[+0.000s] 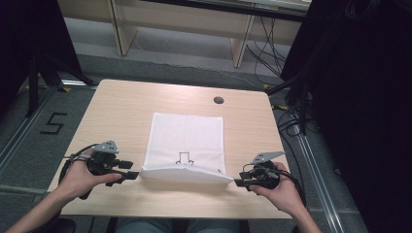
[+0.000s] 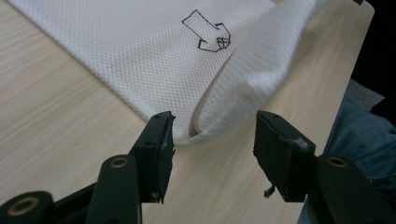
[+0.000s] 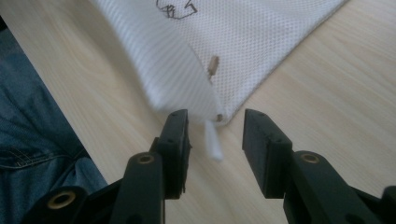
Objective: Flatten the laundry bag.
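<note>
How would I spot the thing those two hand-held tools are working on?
Look at the light wooden table. In its middle lies a white mesh cloth, its near edge folded over into a raised band. It alone bears a small black outline drawing, just behind that fold.

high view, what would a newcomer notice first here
A white cloth lies mid-table, its near edge folded over into a thick strip, with a small black outline drawing just behind the fold. At each end of that fold sits an open tool, left tool and right tool, their jaws not pressing the cloth.
</note>
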A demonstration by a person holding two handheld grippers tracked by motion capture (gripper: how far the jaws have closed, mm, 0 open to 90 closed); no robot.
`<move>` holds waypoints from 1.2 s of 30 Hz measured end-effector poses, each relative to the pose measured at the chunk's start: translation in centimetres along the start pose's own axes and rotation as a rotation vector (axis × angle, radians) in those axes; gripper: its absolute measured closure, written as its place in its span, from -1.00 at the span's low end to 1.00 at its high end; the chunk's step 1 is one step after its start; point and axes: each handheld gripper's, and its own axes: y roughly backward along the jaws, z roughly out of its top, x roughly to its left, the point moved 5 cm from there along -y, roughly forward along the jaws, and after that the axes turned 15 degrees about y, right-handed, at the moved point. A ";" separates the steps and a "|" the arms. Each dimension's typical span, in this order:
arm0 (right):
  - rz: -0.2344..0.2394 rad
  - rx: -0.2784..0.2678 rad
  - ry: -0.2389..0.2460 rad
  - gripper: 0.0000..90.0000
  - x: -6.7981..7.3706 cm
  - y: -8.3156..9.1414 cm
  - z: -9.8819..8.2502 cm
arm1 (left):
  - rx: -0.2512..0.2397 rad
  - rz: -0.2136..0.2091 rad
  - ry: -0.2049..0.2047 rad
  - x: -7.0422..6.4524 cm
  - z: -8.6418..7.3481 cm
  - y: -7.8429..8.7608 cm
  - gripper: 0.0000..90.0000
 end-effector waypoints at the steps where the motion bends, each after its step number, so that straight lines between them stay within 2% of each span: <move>1: 0.000 0.000 -0.006 0.38 -0.2 0.4 -0.1 | -0.002 0.000 -0.002 0.1 0.0 0.3 0.04; 5: -0.001 -0.046 -0.026 0.38 -0.7 1.0 0.3 | -0.044 -0.002 0.027 0.3 0.7 0.4 0.08; 7: -0.024 -0.040 -0.040 0.42 -1.0 1.0 0.9 | -0.046 -0.007 0.028 0.2 1.0 -0.1 0.17; 8: -0.024 -0.040 -0.040 0.42 -1.0 1.0 0.9 | -0.027 -0.008 0.021 0.1 1.1 -0.5 0.17; 9: -0.025 -0.028 -0.048 0.47 -1.0 0.8 1.1 | -0.034 0.000 0.020 0.0 1.3 -1.2 0.23; 10: -0.028 -0.008 -0.046 0.54 -1.0 0.3 1.3 | 0.001 0.005 -0.001 -0.1 1.4 -2.2 0.29; 11: -0.013 0.026 -0.055 0.63 -0.7 -0.5 1.6 | 0.015 0.006 0.002 -0.1 1.5 -2.9 0.34; 14: 0.008 0.084 0.001 0.76 -0.9 -2.7 2.1 | 0.071 0.030 -0.013 0.0 1.6 -4.6 0.48; 16: 0.008 0.095 -0.007 0.79 -0.9 -3.2 2.3 | 0.097 0.050 -0.013 0.1 1.7 -5.7 0.51; 17: 0.019 0.111 -0.026 0.83 -1.0 -4.2 2.5 | 0.118 0.083 -0.031 0.3 1.9 -6.6 0.55; 18: 0.019 0.111 -0.026 0.83 -1.0 -4.2 2.5 | 0.118 0.083 -0.031 0.3 1.9 -6.6 0.56; 19: 0.022 0.116 -0.037 0.85 -1.2 -4.6 2.6 | 0.177 0.112 -0.086 0.7 1.9 -6.7 0.56; 20: 0.019 0.130 -0.028 0.88 -1.5 -5.1 2.6 | 0.159 0.113 -0.055 0.5 2.0 -7.3 0.59; 21: 0.020 0.149 -0.037 0.90 -1.8 -5.9 2.6 | 0.160 0.116 -0.046 0.4 2.0 -7.6 0.65; 22: 0.020 0.149 -0.037 0.90 -1.8 -5.9 2.6 | 0.195 0.124 -0.078 0.6 2.0 -7.8 0.65; 23: 0.023 0.169 -0.037 0.90 -1.8 -6.6 2.7 | 0.222 0.133 -0.106 0.6 2.1 -8.0 0.70; 24: 0.019 0.181 -0.037 0.90 -1.8 -6.9 2.7 | 0.237 0.143 -0.108 0.4 2.2 -8.7 0.73; 26: 0.014 0.190 -0.036 0.90 -1.9 -7.3 2.8 | 0.248 0.150 -0.117 0.4 2.2 -9.0 0.74; 27: 0.007 0.203 -0.031 0.90 -1.9 -7.9 2.9 | 0.246 0.157 -0.105 0.4 2.1 -9.7 0.79; 28: 0.007 0.203 -0.031 0.90 -1.9 -7.9 2.9 | 0.246 0.157 -0.105 0.4 2.1 -9.7 0.80; 30: -0.004 0.218 -0.043 0.90 -1.9 -8.4 3.1 | 0.265 0.171 -0.120 0.6 2.0 -9.9 0.81; 32: -0.020 0.237 -0.067 0.90 -1.8 -8.7 3.2 | 0.266 0.173 -0.114 0.7 2.0 -10.0 0.83; 33: -0.021 0.225 -0.038 0.90 -1.9 -8.9 3.3 | 0.266 0.173 -0.114 0.7 2.0 -10.0 0.84; 36: -0.030 0.245 -0.021 0.91 -1.9 -9.4 3.4 | 0.266 0.181 -0.110 0.9 2.0 -9.9 0.87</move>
